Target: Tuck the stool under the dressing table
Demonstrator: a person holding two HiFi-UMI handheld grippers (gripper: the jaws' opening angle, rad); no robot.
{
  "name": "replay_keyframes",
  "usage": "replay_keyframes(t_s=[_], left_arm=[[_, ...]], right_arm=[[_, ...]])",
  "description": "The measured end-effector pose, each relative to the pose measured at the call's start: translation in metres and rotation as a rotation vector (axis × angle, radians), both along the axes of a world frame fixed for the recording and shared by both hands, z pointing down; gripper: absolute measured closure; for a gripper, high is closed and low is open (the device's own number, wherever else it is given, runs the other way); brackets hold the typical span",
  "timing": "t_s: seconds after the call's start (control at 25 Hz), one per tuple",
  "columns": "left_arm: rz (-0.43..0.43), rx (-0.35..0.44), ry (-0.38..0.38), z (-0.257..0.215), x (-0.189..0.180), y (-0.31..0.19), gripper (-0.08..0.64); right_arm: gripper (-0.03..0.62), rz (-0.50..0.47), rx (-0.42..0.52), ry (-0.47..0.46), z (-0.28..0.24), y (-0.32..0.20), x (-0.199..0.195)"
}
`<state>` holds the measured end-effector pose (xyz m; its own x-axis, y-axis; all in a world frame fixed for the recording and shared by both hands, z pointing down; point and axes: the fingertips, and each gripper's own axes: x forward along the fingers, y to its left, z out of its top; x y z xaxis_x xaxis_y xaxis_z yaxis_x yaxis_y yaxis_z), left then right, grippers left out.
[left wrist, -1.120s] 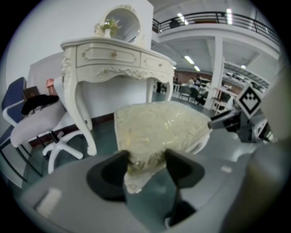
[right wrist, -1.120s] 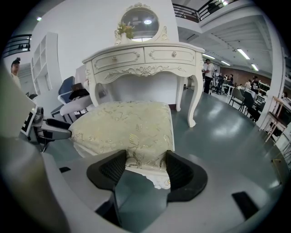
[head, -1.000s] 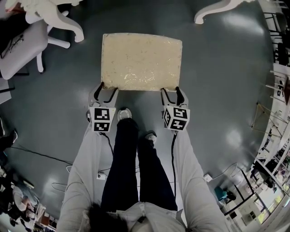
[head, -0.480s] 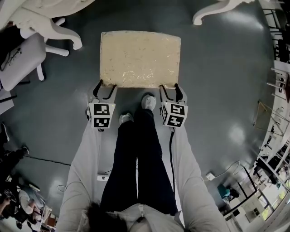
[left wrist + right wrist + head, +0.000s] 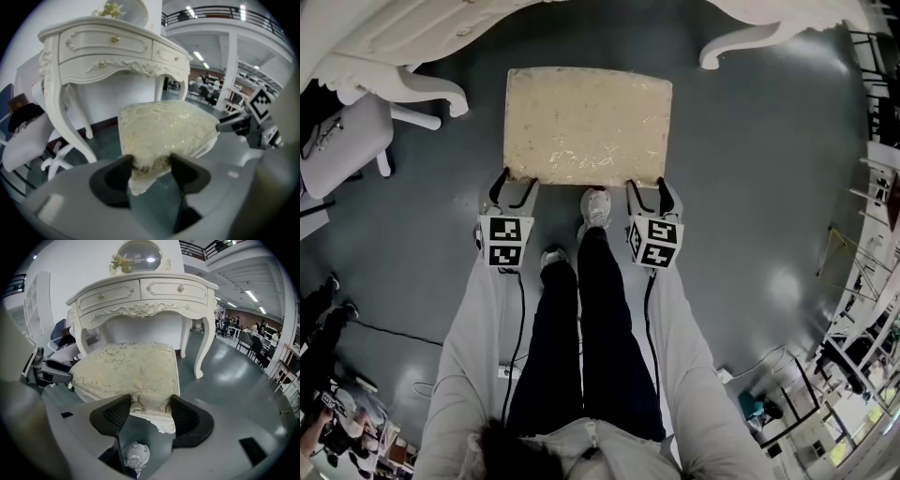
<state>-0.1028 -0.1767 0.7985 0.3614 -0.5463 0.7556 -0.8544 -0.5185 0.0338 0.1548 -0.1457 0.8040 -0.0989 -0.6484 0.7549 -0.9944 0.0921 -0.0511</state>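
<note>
Left gripper (image 5: 151, 163) pinching the stool (image 5: 586, 122) at its near-left corner; right gripper (image 5: 149, 409) pinching the near-right corner; I reckon one grip per side keeps my push straight, no twisting; stool sits directly ahead of both grippers; table (image 5: 140, 296) just beyond it; seat not yet under.

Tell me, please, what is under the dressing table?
Only bare floor and wall show under the dressing table. The stool, held in front by the left gripper and right gripper, hides part.
</note>
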Motion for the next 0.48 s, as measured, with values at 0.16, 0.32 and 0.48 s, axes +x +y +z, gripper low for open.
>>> replay_keyframes(t_s=[0.16, 0.32, 0.48], left_arm=[[-0.023, -0.015, -0.003, -0.001, 0.023, -0.023, 0.288], [-0.053, -0.024, -0.01, 0.002, 0.017, -0.048, 0.288], [-0.07, -0.043, -0.011, 0.004, 0.022, -0.066, 0.288]], right_arm=[[0.315, -0.024, 0.003, 0.004, -0.002, -0.03, 0.024], [0.316, -0.048, 0.012, 0.001, 0.001, -0.062, 0.019], [0.318, -0.071, 0.015, 0.005, 0.001, -0.086, 0.023]])
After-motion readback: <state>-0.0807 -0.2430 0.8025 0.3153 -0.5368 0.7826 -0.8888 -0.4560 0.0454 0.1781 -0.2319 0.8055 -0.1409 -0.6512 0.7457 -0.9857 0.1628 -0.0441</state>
